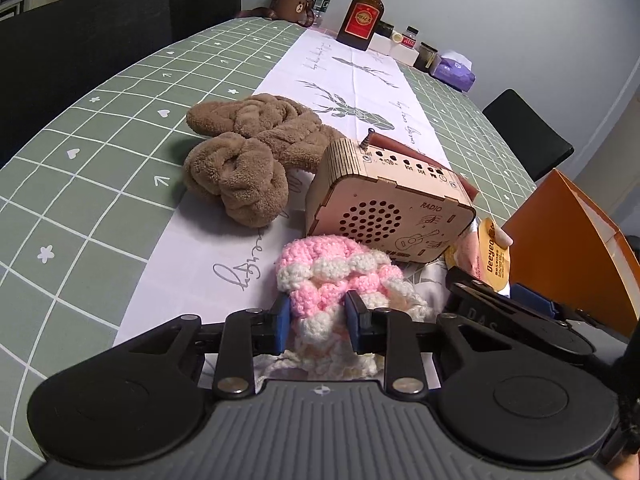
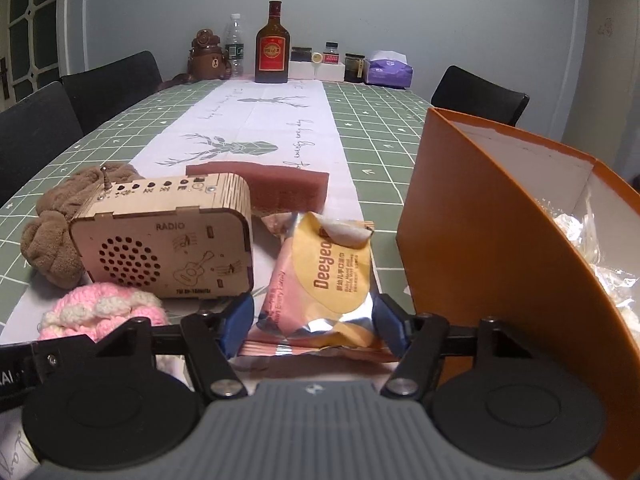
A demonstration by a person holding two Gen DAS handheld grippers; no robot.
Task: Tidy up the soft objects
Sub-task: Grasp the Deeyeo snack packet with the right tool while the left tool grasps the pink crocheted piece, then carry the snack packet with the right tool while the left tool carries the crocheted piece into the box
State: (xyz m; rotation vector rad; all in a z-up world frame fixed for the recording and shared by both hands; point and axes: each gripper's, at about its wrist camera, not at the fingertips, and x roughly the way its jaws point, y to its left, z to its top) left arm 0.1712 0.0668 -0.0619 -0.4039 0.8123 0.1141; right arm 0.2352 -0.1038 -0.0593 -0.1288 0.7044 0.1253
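A pink and white crocheted piece (image 1: 332, 280) lies on the white runner, and my left gripper (image 1: 316, 320) is shut on its near part. It also shows in the right wrist view (image 2: 104, 312). A brown plush towel (image 1: 248, 156) lies bunched behind it, also seen in the right wrist view (image 2: 52, 236). A pink and yellow wet-wipes pack (image 2: 324, 280) lies between the wide-apart fingers of my open right gripper (image 2: 314, 326); whether the fingers touch it I cannot tell. The orange box (image 2: 492, 240) stands open just right of it.
A wooden radio (image 1: 392, 204) stands between the towel and the wipes pack, a dark red pad (image 2: 280, 188) behind it. Bottles, jars and a purple tissue pack (image 2: 390, 70) line the table's far end. Dark chairs (image 1: 80, 60) flank the table.
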